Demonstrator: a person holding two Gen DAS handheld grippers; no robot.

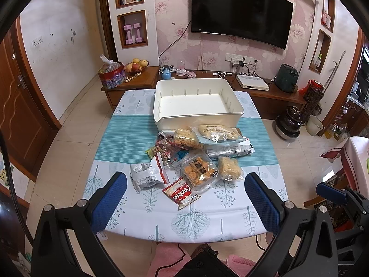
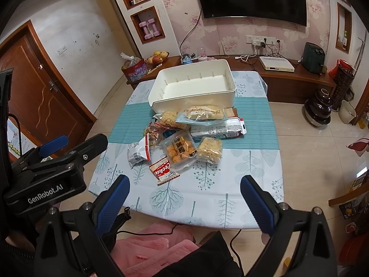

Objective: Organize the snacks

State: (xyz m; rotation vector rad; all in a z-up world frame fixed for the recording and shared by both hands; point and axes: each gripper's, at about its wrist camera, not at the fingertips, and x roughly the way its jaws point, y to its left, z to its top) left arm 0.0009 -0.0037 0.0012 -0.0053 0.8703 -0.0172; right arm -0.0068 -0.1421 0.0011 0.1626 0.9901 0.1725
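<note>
both tools hang above the near edge of the bench, holding nothing: the left tool (image 1: 185,198) and the right tool (image 2: 184,196) each have their blue-padded fingers spread wide apart. a pile of snack packets (image 1: 196,154) lies in the middle of the bench (image 1: 230,219), which is covered by a white and teal leaf-print cloth. just behind the pile, touching it or nearly so, stands a white plastic bin (image 1: 198,101), open-topped and with nothing in it. nearest the tools is a small red and white cookie packet (image 1: 182,192); beside it are a clear tray pack of round orange biscuits (image 1: 199,169), a crumpled silver and white wrapper (image 1: 147,176), and a clear-wrapped puffed rice block (image 1: 229,168). these look light, crinkly and slippery, and the contents probably crush easily, so a gentle pinch on a sealed flat edge seems safest, not across the middle. readable writing: "cookies" and "lipo" on the red packet, and "genrobot.ai" on the left tool's body in the right wrist view. other print is too small to read.
</note>
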